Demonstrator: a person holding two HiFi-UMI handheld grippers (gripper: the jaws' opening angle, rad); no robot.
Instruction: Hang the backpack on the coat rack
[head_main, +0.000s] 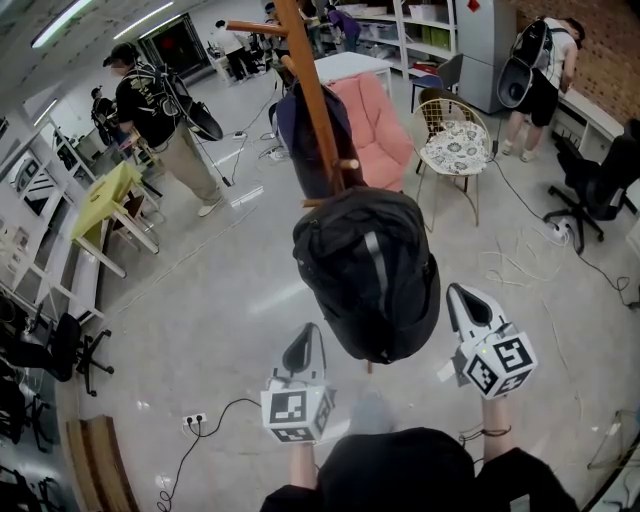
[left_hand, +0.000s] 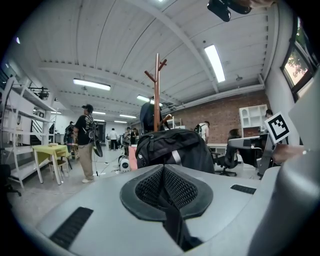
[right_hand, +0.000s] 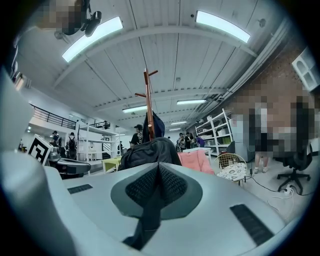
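The black backpack (head_main: 368, 272) hangs against the brown wooden coat rack (head_main: 312, 90), just under a low peg; what its top loop sits on is hidden. A dark garment (head_main: 300, 135) hangs higher on the same pole. My left gripper (head_main: 304, 348) is shut close by the bag's lower left edge. My right gripper (head_main: 462, 297) is shut just right of the bag. In the left gripper view the backpack (left_hand: 175, 150) and coat rack (left_hand: 157, 95) lie straight beyond the shut left gripper (left_hand: 163, 172). The right gripper view shows the backpack (right_hand: 150, 150) past the shut right gripper (right_hand: 159, 170).
A pink armchair (head_main: 378, 120) and a wire chair with a patterned cushion (head_main: 453, 145) stand behind the rack. A yellow table (head_main: 103, 198) is at left, an office chair (head_main: 598, 185) at right. People (head_main: 160, 115) stand around. Cables and a power strip (head_main: 195, 420) lie on the floor.
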